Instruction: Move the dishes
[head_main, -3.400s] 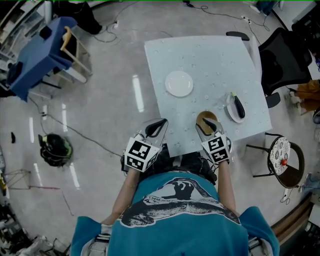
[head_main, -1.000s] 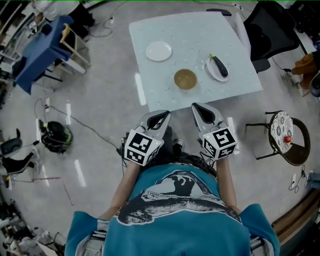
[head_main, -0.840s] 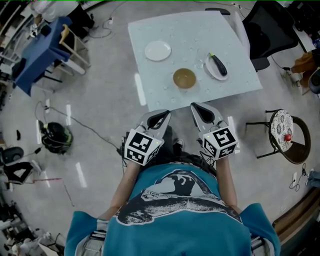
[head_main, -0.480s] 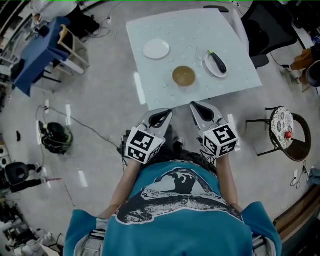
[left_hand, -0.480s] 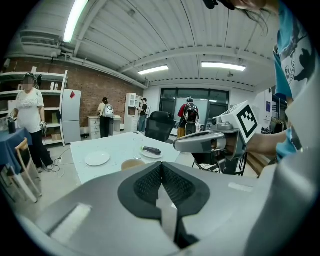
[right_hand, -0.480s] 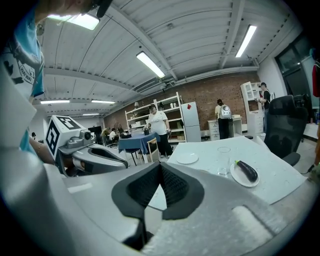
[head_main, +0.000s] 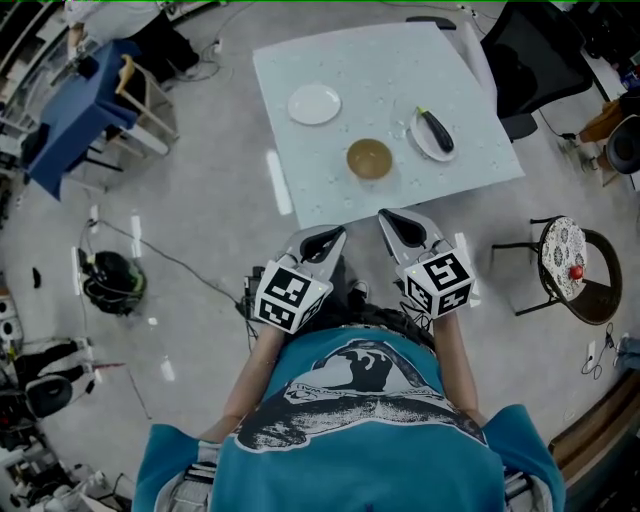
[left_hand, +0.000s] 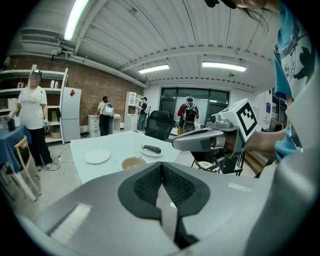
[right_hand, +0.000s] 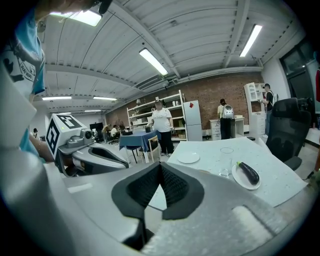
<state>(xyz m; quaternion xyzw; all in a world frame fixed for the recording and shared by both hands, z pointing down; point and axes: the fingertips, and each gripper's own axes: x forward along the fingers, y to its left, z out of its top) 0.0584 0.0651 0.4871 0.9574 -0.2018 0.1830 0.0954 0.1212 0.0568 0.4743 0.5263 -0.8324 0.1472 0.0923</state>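
Note:
On the pale square table (head_main: 330, 190) stand an empty white plate (head_main: 314, 104), a tan bowl (head_main: 369, 159), and a white plate with a dark eggplant (head_main: 436, 132). A clear glass (right_hand: 226, 162) stands by the eggplant plate (right_hand: 246, 175). Both grippers hang short of the table's near edge, over the floor. My left gripper (head_main: 330, 235) is shut and empty, its pads meeting. The right gripper (head_main: 391, 220) is shut too, with nothing in it. The bowl (left_hand: 133, 163) and white plate (left_hand: 97, 156) also show in the left gripper view.
A black office chair (head_main: 525, 70) stands at the table's far right. A round stool (head_main: 566, 285) sits to the right, a blue-draped table with a wooden chair (head_main: 85, 100) to the far left. Cables and a dark device (head_main: 110, 282) lie on the floor. People stand far off (right_hand: 161, 125).
Since 3.4 s ago the bowl, then at the right gripper's tip, stands alone on the table and both grippers have backed off its edge. In the last second little has shifted.

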